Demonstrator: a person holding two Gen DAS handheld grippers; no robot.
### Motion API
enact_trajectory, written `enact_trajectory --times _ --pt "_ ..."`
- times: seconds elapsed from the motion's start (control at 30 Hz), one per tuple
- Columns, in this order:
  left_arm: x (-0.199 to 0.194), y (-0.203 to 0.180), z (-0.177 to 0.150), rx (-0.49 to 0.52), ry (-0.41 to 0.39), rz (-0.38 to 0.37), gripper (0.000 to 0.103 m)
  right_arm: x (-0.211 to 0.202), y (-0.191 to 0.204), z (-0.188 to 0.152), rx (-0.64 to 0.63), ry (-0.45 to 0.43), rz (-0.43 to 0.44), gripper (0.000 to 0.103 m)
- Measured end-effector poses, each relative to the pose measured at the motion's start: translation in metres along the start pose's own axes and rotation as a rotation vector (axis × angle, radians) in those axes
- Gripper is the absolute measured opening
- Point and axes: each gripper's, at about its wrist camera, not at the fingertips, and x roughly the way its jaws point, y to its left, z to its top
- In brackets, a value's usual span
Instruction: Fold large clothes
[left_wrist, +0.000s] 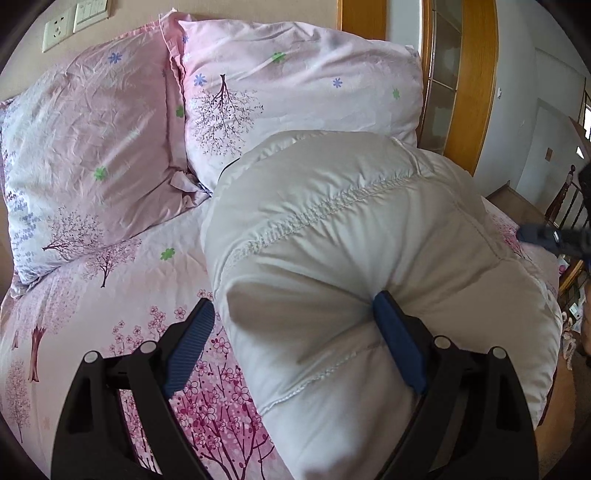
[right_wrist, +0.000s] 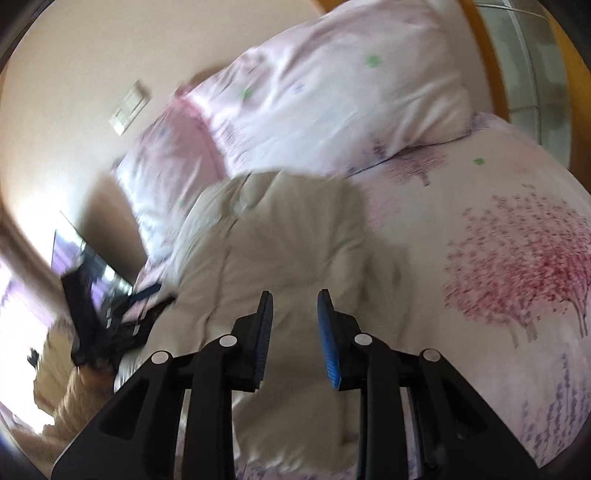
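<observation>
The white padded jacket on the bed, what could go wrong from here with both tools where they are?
1. The white padded jacket is puffy and bulging; the fold may spring back open.
2. The left tool stands wide open, one finger pressed into the bulk, so it pins little.
3. The right tool holds nothing between its parted fingers, so the jacket may slide toward the bed's edge.

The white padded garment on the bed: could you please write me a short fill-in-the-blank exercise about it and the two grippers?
The white padded garment lies on a floral ___.
Behind it lean ___ pink pillows.
The left gripper has its jaws wide ___.
Nothing is between the pads of the ___ gripper.

Missing words: bedsheet; two; open; right
</observation>
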Motion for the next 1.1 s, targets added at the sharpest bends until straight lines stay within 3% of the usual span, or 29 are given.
enact_trajectory --times 0.13,0.27,0.7,0.87,1.1 --pt "-0.002 0.000 -0.002 -0.013 -0.012 0.009 0.088 0.026 0.003 -0.016 -0.020 0.067 -0.053 0.025" --pt "-0.006 -0.004 -0.002 -0.015 -0.029 0.022 0.088 0.044 -0.008 -0.023 0.011 0.102 -0.049 0.025" --pt "-0.038 -0.008 -0.002 -0.027 -0.079 0.064 0.090 0.046 -0.016 -0.026 0.046 0.085 -0.008 0.024" --pt "-0.061 -0.014 -0.009 -0.012 -0.104 0.028 0.090 0.045 -0.018 -0.028 0.055 0.079 0.001 0.024" --pt "-0.044 -0.027 -0.027 0.027 -0.051 0.018 0.091 0.045 -0.025 -0.034 0.079 0.057 0.033 0.024"
